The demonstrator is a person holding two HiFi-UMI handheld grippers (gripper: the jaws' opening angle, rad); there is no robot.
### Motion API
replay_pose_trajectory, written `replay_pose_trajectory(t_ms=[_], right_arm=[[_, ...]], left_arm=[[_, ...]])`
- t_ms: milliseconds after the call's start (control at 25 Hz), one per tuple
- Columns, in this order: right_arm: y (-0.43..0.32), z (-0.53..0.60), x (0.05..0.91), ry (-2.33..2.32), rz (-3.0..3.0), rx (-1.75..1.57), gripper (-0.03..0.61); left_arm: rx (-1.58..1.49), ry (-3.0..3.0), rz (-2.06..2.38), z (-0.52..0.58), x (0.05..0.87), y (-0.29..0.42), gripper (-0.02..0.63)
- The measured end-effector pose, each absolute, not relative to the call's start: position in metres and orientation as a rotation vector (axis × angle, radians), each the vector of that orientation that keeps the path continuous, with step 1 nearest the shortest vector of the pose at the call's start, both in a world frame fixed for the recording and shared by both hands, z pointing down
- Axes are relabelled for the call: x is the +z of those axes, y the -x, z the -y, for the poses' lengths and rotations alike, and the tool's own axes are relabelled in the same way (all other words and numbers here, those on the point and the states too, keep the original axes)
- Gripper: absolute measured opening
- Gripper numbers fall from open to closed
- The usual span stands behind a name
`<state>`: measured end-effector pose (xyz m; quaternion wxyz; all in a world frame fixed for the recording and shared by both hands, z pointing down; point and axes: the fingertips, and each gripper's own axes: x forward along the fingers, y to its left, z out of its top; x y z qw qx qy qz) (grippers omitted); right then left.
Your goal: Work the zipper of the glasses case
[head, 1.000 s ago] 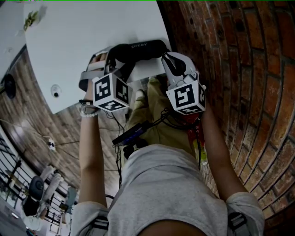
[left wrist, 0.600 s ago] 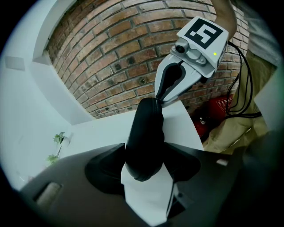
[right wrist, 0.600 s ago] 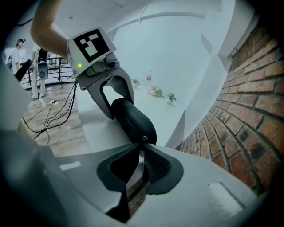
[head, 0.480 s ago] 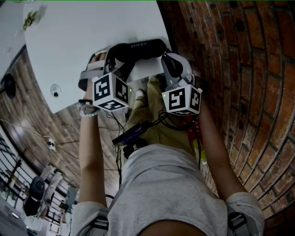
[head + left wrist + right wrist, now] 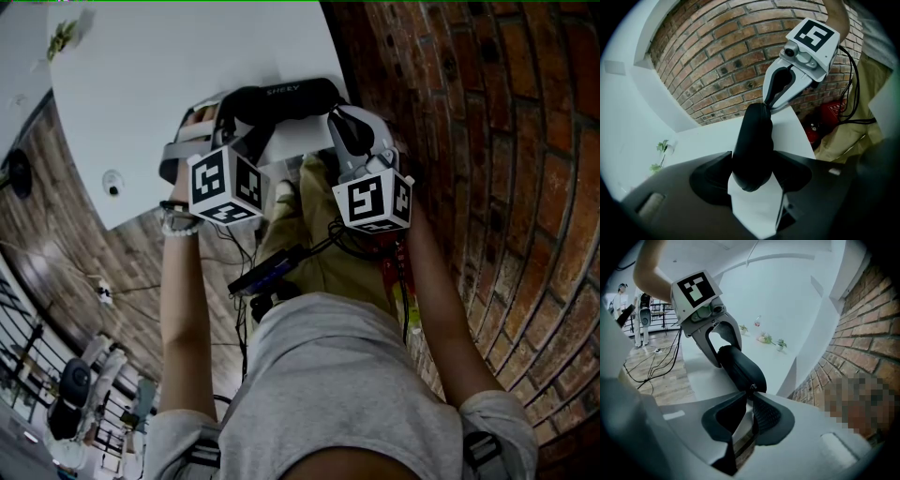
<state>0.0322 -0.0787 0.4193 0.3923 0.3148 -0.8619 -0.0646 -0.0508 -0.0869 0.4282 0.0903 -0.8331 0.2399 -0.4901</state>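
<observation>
A black glasses case (image 5: pixel 281 98) hangs level over the near corner of the white table (image 5: pixel 141 84), held between both grippers. My left gripper (image 5: pixel 234 124) is shut on its left end; in the left gripper view the case (image 5: pixel 754 136) fills the gap between the left gripper's (image 5: pixel 752 169) jaws. My right gripper (image 5: pixel 339 120) sits at the case's right end. In the right gripper view the jaw tips of the right gripper (image 5: pixel 751 397) pinch the small zipper pull (image 5: pixel 751 388) on the end of the case (image 5: pixel 740 367). The zipper track itself is hidden.
A brick wall (image 5: pixel 487 141) runs close along the right. Wood floor with cables (image 5: pixel 272 267) lies below the table edge. A small plant sprig (image 5: pixel 769 339) lies on the far part of the table. A red extinguisher (image 5: pixel 816 132) stands by the wall.
The right gripper has shifted slightly left and twisted at the case's right end. The left gripper and the case have stayed where they were.
</observation>
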Motion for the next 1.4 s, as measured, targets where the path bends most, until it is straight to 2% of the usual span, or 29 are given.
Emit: replay_pose_trajectory(t_ms=[280,840,1040,1400], right_arm=[[-0.0287,0.0774,0.4192,-0.764,2.210,-0.163,0.057],[-0.0316,0.0753,0.4172,-0.810,2.229,-0.068,0.038],[-0.0271,0.0753,0.4147,-0.846,2.298,0.064,0.067],[-0.0269,0.0804,0.4129,-0.908,2.365,0.236,0.064]], left_arm=[[-1.464,2.472,-0.713,0.0869,0.4291,0.0511,0.281],[-1.466,2.467,-0.708,0.0874,0.4290,0.0514,0.281],[-1.466,2.468,-0.708,0.0875,0.4297,0.0522,0.281],[-1.464,2.467,-0.707,0.0877,0.4293,0.0513,0.281]])
